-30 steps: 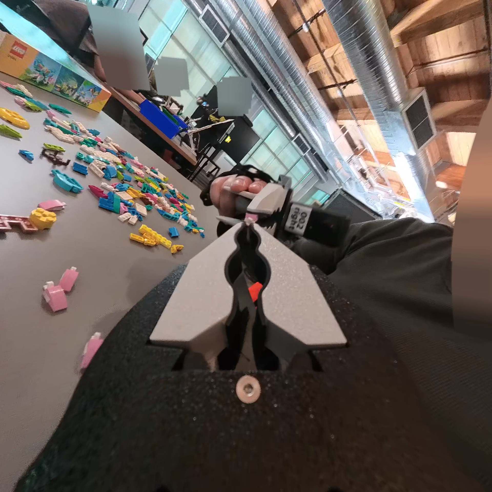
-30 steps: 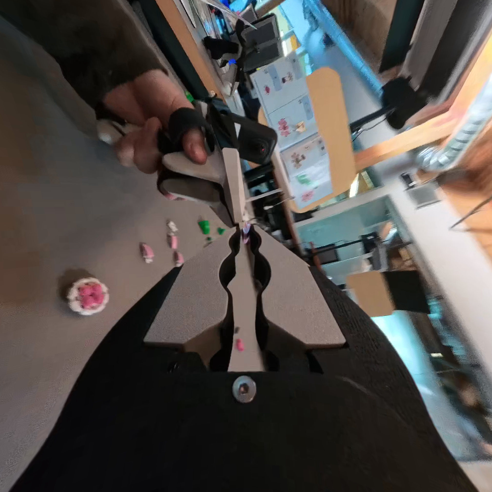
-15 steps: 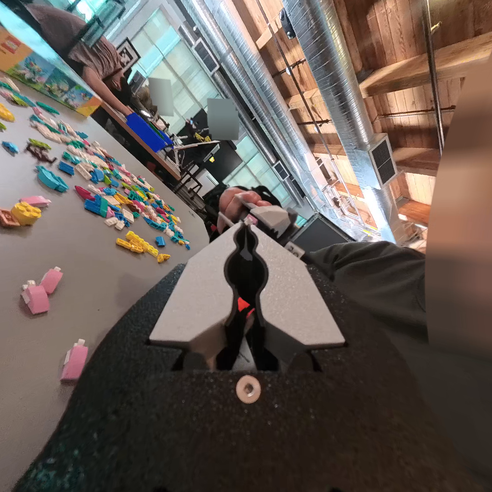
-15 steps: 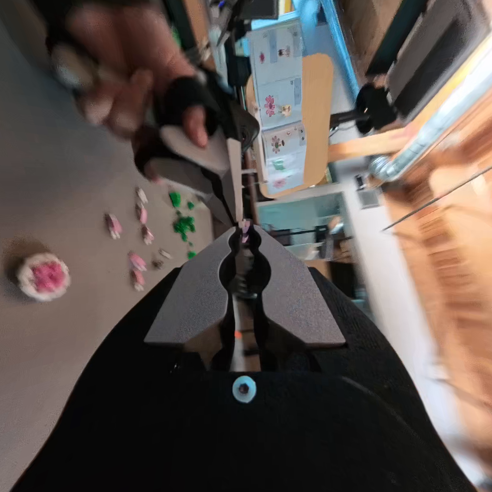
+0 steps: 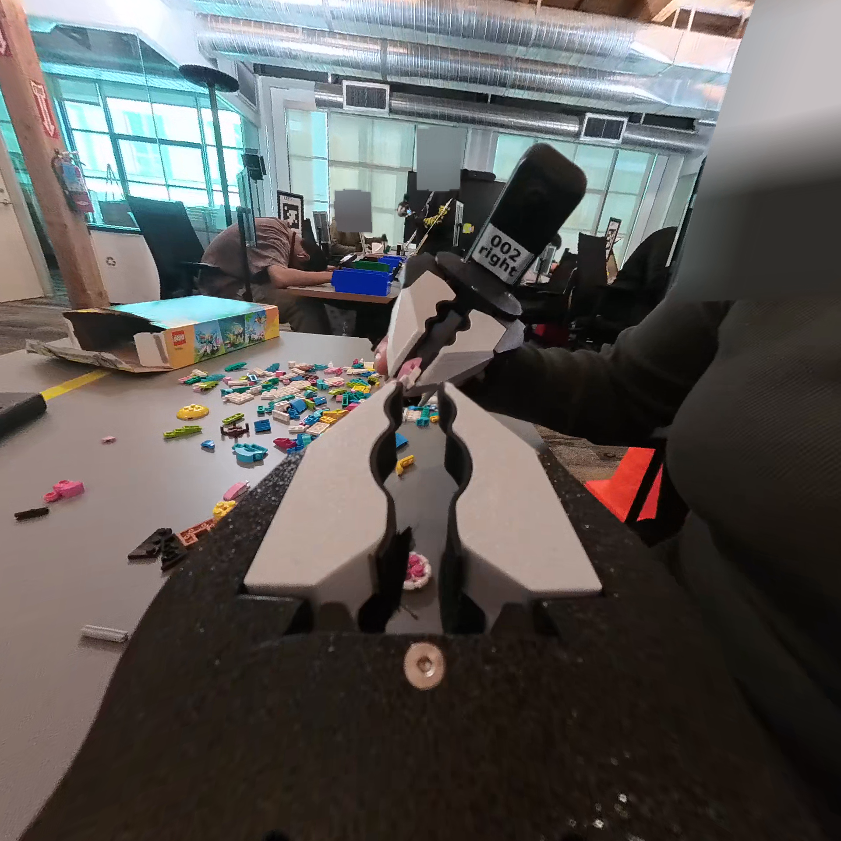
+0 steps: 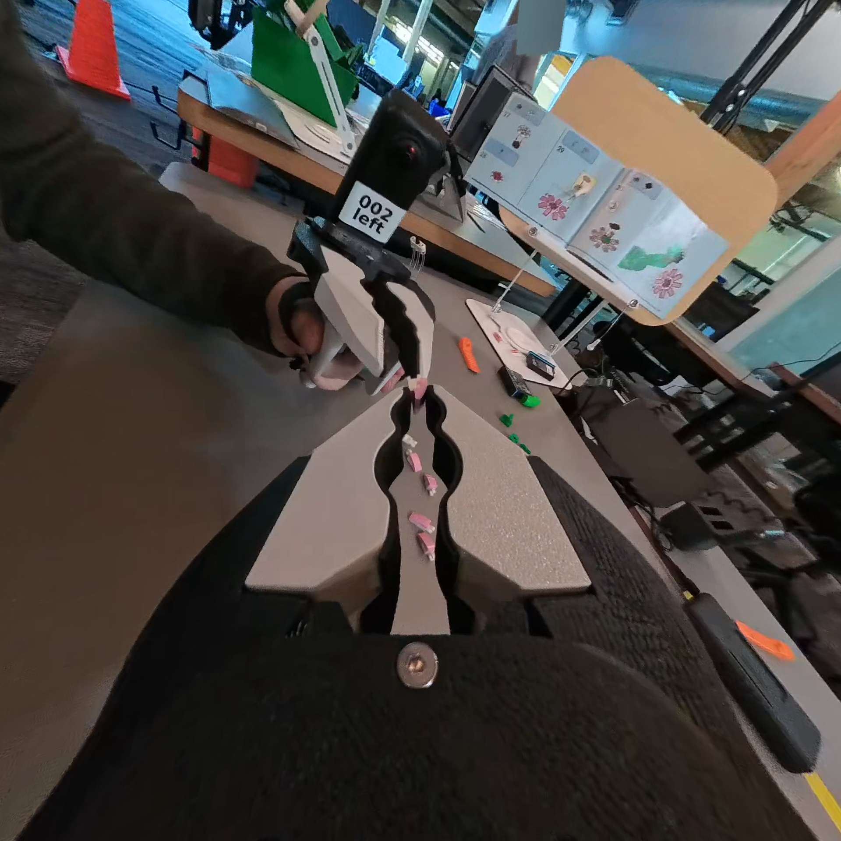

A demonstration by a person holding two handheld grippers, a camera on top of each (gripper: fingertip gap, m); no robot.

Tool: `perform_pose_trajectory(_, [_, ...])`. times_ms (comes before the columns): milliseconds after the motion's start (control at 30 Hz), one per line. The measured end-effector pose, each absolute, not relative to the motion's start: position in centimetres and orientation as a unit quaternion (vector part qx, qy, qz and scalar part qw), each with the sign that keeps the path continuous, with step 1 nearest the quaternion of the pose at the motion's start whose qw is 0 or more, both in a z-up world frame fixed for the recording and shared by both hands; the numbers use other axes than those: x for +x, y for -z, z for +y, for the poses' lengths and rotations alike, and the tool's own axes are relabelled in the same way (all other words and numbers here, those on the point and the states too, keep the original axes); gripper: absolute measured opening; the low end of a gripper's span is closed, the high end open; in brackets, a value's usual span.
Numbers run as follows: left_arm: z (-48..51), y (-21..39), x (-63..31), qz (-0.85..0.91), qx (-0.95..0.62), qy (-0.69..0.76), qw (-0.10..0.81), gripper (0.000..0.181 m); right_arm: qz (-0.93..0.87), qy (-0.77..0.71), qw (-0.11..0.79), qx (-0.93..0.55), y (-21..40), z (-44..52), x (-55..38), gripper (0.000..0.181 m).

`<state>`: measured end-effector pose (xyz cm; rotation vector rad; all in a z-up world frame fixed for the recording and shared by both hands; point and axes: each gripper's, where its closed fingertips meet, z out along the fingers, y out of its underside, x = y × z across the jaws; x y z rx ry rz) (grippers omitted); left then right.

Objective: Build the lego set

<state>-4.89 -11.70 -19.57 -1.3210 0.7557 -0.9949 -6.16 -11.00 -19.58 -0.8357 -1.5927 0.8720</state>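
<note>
A: Both grippers meet tip to tip above the bench (image 5: 113, 569); right gripper (image 6: 417, 395) pinches a pink piece (image 6: 419, 389).

B: Left gripper (image 5: 421, 390) is spread slightly; loose bricks (image 5: 291, 400) lie scattered beyond

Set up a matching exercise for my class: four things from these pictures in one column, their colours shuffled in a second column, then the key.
Column 1
1. traffic cone
2. storage bin
3. dome piece
4. row of small pieces

Column 2
A. pink
B. yellow
C. orange
D. blue

Pairs: 1-C; 2-D; 3-B; 4-A
</note>
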Motion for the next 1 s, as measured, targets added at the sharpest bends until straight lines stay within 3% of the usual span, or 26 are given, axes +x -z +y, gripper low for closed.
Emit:
perform_pose_trajectory(200, [-11.7, 18.8, -5.3, 0.326, -0.559, 0.415, 0.639, 0.014, -0.667, -0.391, 0.522, -0.361, 19.7, -11.2, -6.1, 0.005])
perform_pose_trajectory(400, [-13.1, 19.2, -4.3, 0.465, -0.472, 0.131, 0.738, 0.018, -0.625, -0.548, 0.364, -0.42, 19.7, -12.6, -5.6, 0.005])
perform_pose_trajectory(533, [-13.7, 20.0, -3.6, 0.515, -0.432, 0.032, 0.739, 0.007, -0.612, -0.605, 0.264, -0.436, 20.3, -13.6, -4.8, 0.005])
perform_pose_trajectory(800, [-13.6, 20.9, -3.6, 0.551, -0.389, -0.075, 0.735, 0.001, -0.607, -0.614, 0.222, -0.453, 21.3, -13.6, -4.7, 0.005])
perform_pose_trajectory(1000, [-13.4, 21.4, -3.7, 0.557, -0.394, -0.068, 0.728, 0.001, -0.606, -0.608, 0.211, -0.468, 21.8, -13.5, -4.8, 0.005])
